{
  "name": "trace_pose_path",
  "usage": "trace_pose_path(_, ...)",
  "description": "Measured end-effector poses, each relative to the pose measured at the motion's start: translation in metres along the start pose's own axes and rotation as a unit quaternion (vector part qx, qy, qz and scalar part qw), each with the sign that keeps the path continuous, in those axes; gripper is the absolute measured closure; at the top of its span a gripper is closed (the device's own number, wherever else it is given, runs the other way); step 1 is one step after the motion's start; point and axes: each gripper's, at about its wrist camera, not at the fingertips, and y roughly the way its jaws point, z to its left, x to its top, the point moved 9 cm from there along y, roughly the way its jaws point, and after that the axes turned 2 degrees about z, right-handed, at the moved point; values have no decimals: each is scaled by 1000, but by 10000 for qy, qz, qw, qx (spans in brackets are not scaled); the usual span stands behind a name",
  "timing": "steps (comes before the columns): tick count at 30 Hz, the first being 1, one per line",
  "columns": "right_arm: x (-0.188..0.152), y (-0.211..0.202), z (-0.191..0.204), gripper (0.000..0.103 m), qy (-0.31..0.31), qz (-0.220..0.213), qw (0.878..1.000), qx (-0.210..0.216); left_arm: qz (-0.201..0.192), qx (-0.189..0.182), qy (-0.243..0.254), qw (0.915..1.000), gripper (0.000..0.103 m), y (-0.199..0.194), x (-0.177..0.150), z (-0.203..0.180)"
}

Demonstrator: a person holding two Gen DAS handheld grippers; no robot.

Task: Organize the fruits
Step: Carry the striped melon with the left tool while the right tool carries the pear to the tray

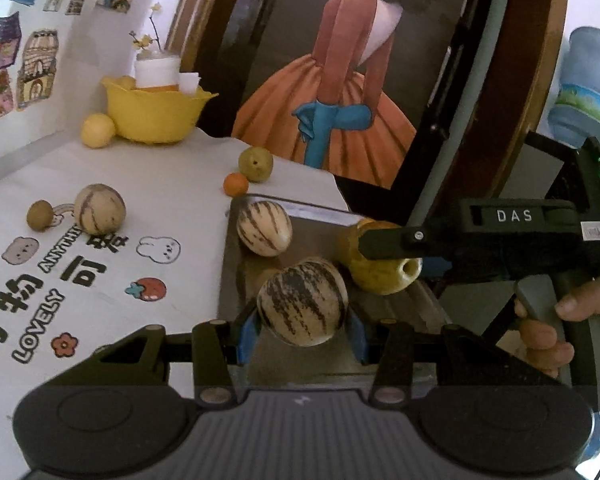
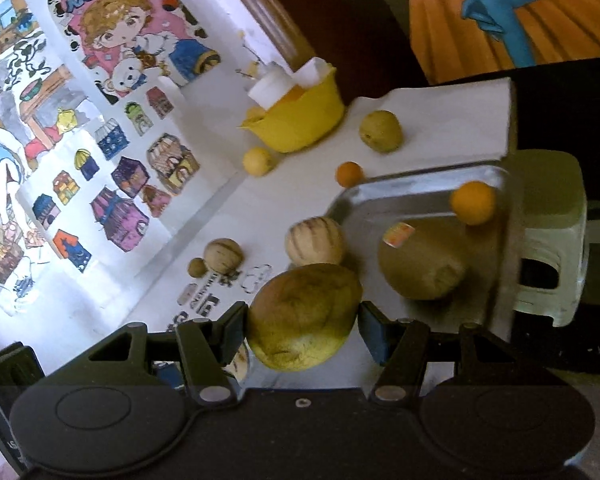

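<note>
In the left wrist view, low in the frame, the left hand-held gripper (image 1: 303, 330) is clamped on a striped melon (image 1: 302, 303), its blue pads against both sides, over the near end of a metal tray (image 1: 236, 264). Just beyond, a second striped melon (image 1: 264, 228) lies in the tray. At centre right the right hand-held gripper (image 1: 384, 246) holds a yellow-green pear (image 1: 384, 276); in the right wrist view its jaws grip that pear at both sides. Left of the tray, on the cloth-covered desk (image 1: 160, 184), sit a third striped melon (image 1: 99, 209) and a small brown fruit (image 1: 40, 215). Farther up lie a small orange (image 1: 235, 184), a green pear (image 1: 255, 164), a yellow round fruit (image 1: 97, 130) and a yellow bowl (image 1: 156, 114).
</note>
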Motion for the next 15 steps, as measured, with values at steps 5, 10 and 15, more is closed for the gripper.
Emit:
trace_pose_path(5,-4,-2,-14,41,112,-91,9999,-62,98,78,41,9999,54,6,-5,1)
trace_pose_path(10,-6,0,-12,41,-202,-163,9995,-184,186,164,-20,9997,54,10,-7,5)
trace_pose_path(15,-9,5,-10,41,-440,-137,9984,-335,245,204,62,9995,53,13,-8,4)
